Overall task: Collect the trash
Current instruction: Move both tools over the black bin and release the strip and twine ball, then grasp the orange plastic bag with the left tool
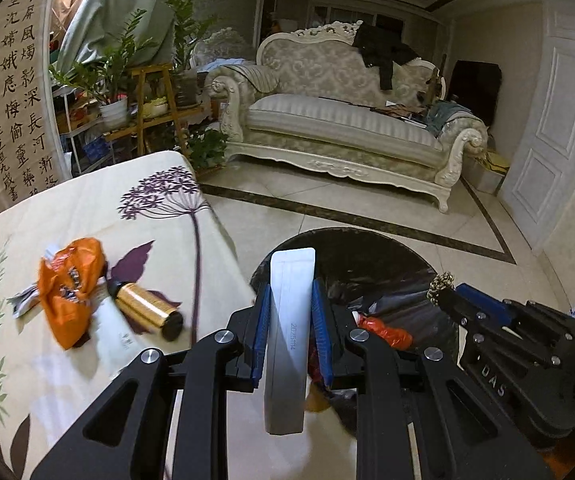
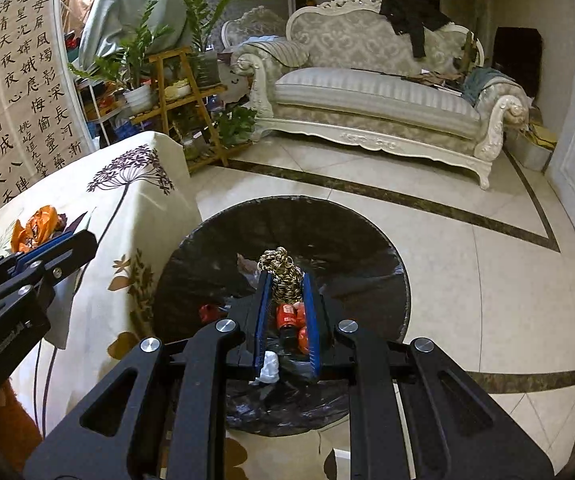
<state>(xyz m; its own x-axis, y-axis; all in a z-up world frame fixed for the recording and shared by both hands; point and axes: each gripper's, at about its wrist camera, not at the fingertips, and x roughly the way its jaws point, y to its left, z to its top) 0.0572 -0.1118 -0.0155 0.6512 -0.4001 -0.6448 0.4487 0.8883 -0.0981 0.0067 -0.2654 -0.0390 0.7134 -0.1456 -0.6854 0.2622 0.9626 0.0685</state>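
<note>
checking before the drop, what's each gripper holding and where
Left gripper: white tube, clamped across its sides. Right gripper: braided gold cord, pinched at its lower part.

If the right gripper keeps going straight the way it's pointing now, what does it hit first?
Probably the trash already lying in the black-lined bin: the right gripper, shut on a braided cord, points down into its opening. Depth is unclear.

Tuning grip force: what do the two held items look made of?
The white tube in the left gripper: probably plastic, smooth and satiny, printed date code. The braided cord in the right gripper: likely woven fibre, gold and dark strands, knotted.
</note>
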